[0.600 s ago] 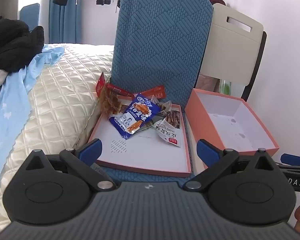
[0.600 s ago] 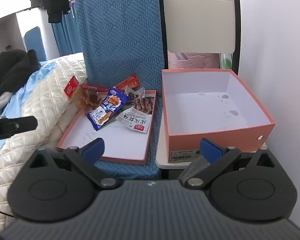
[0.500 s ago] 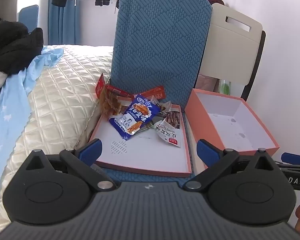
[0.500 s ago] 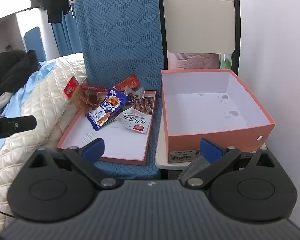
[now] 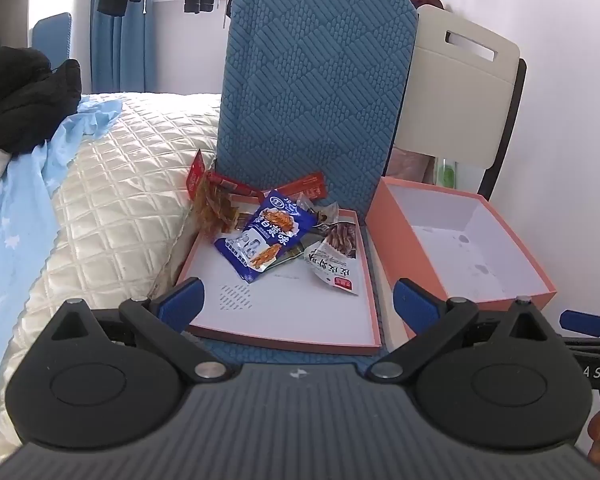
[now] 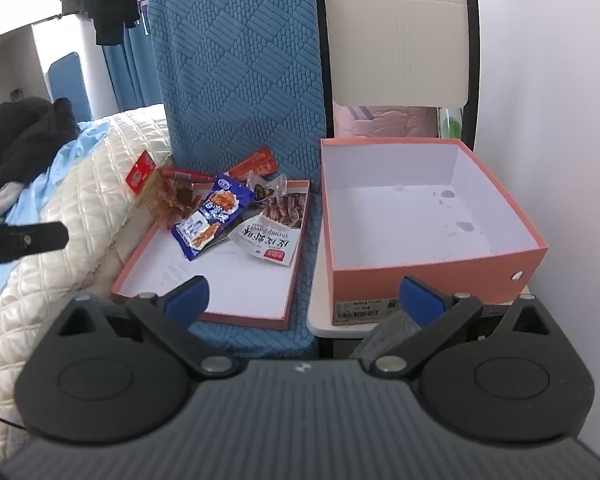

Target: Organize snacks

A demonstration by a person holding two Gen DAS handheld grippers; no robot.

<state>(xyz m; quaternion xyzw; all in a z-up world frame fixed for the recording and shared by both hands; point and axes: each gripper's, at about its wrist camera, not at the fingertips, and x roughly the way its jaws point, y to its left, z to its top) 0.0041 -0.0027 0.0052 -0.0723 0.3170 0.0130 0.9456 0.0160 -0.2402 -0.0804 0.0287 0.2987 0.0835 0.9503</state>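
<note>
Several snack packets lie heaped at the far end of a shallow orange box lid (image 5: 284, 316) (image 6: 244, 300) on a blue-cushioned chair: a blue packet (image 5: 266, 240) (image 6: 212, 216), a white shrimp packet (image 5: 334, 266) (image 6: 268, 240), and a clear packet with red edging (image 5: 214, 204) (image 6: 168, 194). To the right stands a deep orange box (image 5: 460, 240) (image 6: 428, 216) with nothing inside. My left gripper (image 5: 296, 300) hangs open over the lid's near edge. Open too, my right gripper (image 6: 304, 296) sits near the gap between lid and box. Neither holds anything.
A quilted cream bedspread (image 5: 112, 200) with blue cloth and dark clothes lies to the left. Blue chair back (image 5: 316, 88) and cream chair back (image 6: 396, 40) rise behind. A white wall (image 6: 560, 120) bounds the right. The right gripper's finger (image 5: 588, 322) shows at the left view's edge.
Both views have shifted only slightly; the snacks and boxes lie where they were, and both grippers stay open.
</note>
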